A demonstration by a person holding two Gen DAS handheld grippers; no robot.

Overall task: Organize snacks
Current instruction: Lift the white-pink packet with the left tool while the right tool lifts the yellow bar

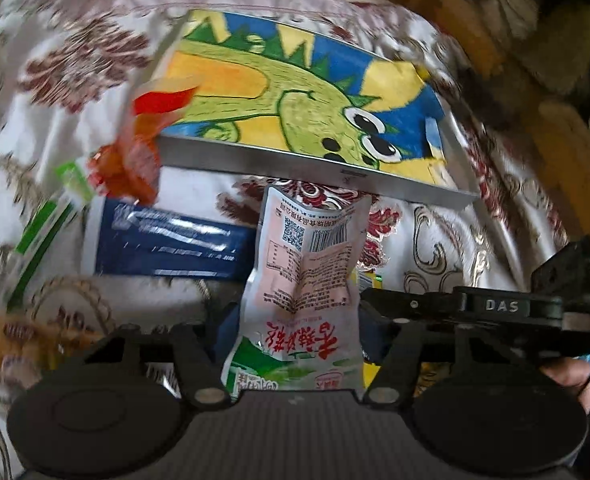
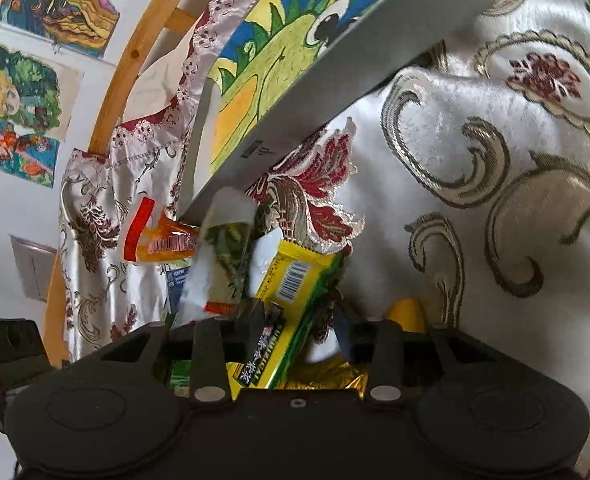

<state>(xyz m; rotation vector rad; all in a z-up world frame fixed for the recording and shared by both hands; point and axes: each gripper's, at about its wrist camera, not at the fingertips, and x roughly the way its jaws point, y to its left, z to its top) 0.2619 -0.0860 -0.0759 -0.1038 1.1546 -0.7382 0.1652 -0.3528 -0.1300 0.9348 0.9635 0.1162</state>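
Note:
My left gripper (image 1: 295, 320) is shut on a pink and green snack packet (image 1: 307, 272) and holds it above the patterned cloth, in front of a metal tray (image 1: 295, 160) lined with a green dinosaur drawing. A blue packet (image 1: 167, 246), an orange packet (image 1: 135, 152) and a green and white packet (image 1: 43, 236) lie left of the tray. My right gripper (image 2: 295, 328) is shut on a yellow snack bar (image 2: 291, 296). The same tray (image 2: 335, 76) lies ahead of it. The orange packet (image 2: 159, 236) and a white and green packet (image 2: 219, 256) lie by the tray's corner.
A white brocade cloth (image 2: 495, 200) with red and gold flowers covers the table. A wooden chair back (image 2: 135, 64) and children's drawings (image 2: 19, 108) on the wall stand behind. The other gripper's black body (image 1: 535, 304) is at the right of the left wrist view.

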